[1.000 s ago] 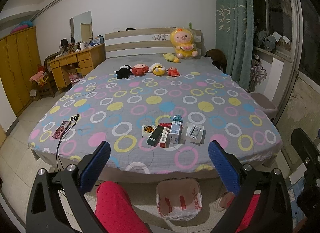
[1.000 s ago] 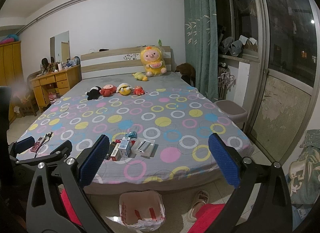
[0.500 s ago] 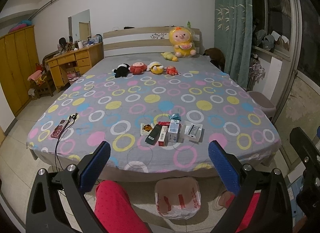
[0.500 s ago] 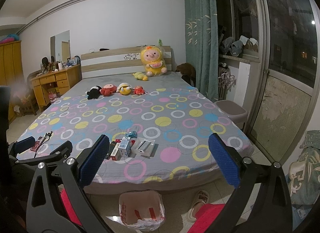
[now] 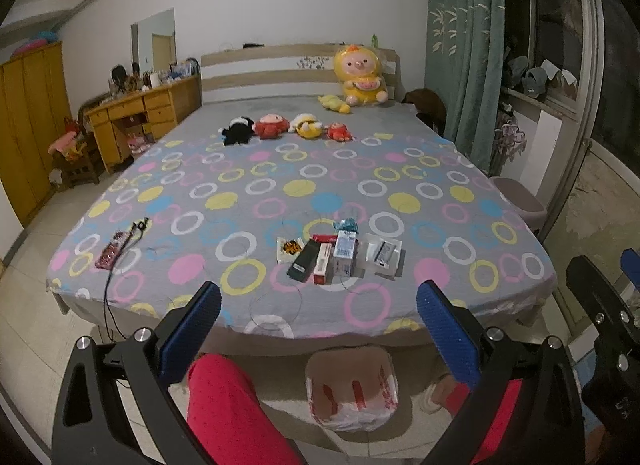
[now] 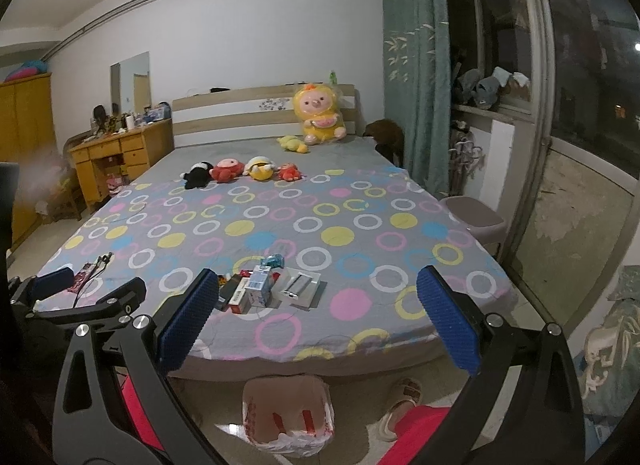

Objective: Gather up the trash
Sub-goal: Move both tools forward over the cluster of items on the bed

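Note:
A cluster of small boxes and wrappers lies near the foot of the bed: a blue-and-white carton (image 5: 345, 252) (image 6: 258, 286), a red-and-white box (image 5: 323, 264), a dark flat box (image 5: 303, 261), a yellow snack packet (image 5: 289, 248), a white tray-like package (image 5: 383, 254) (image 6: 301, 287) and a teal wrapper (image 5: 345, 224). On the floor below the bed edge stands a plastic-bag-lined bin (image 5: 352, 389) (image 6: 287, 411). My left gripper (image 5: 318, 327) is open, held short of the bed with nothing between its fingers. My right gripper (image 6: 318, 313) is open too and holds nothing.
The bed (image 5: 240, 201) has a grey sheet with coloured rings and plush toys (image 5: 272, 125) near the headboard. A phone with a cable (image 5: 114, 251) lies at the left corner. Red trouser legs (image 5: 228, 405) and a slipper (image 6: 400, 405) are by the bin. A stool (image 6: 474, 221) stands right.
The left wrist view has pulled back and shifted slightly; the bed and trash sit a little further left. The right gripper has stayed still. Both stay open.

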Available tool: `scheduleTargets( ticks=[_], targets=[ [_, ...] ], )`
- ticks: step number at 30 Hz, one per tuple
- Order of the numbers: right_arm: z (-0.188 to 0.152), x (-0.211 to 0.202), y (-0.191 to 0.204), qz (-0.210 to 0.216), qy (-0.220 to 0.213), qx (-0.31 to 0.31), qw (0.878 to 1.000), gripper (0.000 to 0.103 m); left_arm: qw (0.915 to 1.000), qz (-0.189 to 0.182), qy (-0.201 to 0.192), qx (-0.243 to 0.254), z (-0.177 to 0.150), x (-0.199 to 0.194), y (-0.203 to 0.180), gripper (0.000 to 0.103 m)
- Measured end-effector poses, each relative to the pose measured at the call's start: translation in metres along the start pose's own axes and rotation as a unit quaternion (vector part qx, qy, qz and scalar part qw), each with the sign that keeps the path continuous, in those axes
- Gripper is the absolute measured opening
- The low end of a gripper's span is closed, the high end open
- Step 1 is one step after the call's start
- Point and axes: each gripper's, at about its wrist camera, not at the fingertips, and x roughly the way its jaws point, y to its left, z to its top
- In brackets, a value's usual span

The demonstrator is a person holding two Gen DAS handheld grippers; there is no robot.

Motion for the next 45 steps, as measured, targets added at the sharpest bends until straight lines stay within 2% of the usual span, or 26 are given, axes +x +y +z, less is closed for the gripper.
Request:
scheduleTargets(
  ticks=[5,6,10,14,18,21,28,37,39,45],
  targets=[
    [0.0,0.019,-0.004,0.042,0.002,-0.014,0.999,0.097,0.9997,0.0,0.019,0.015,0.008,0.014,0.014,0.096],
    [0.004,0.023,-0.005,0.056,0.003,-0.019,0.998,0.097,0.9995,0.002,0.024,0.019,0.012,0.017,0.018,0.096],
    [0.019,0.041,-0.009,0.071,0.008,-0.037,0.997,0.097,0.999,0.009,0.043,0.005,0.031,0.034,0.047,0.096],
    [0.034,0.066,-0.014,0.108,0.029,-0.033,0.993,0.097,0.9984,0.024,0.051,0.007,0.044,0.048,0.065,0.096],
    [0.04,0.085,-0.007,0.099,0.034,-0.057,0.993,0.097,0.9975,0.021,0.066,0.01,0.055,0.07,0.079,0.096],
    [0.042,0.105,-0.001,0.108,0.052,-0.073,0.99,0.097,0.9968,0.01,0.079,0.009,0.06,0.086,0.084,0.096],
    [0.038,0.154,0.011,0.091,0.086,-0.118,0.985,0.097,0.9923,-0.008,0.123,0.011,0.068,0.138,0.091,0.096],
    [0.041,0.245,0.01,0.115,0.182,-0.093,0.972,0.097,0.9841,-0.017,0.176,0.019,0.083,0.218,0.097,0.096],
    [0.041,0.264,0.01,0.108,0.202,-0.091,0.969,0.097,0.9823,-0.016,0.184,0.032,0.088,0.241,0.094,0.096],
    [0.032,0.339,0.007,0.13,0.271,-0.053,0.952,0.097,0.9725,-0.041,0.224,0.049,0.098,0.312,0.088,0.096]
  ],
)
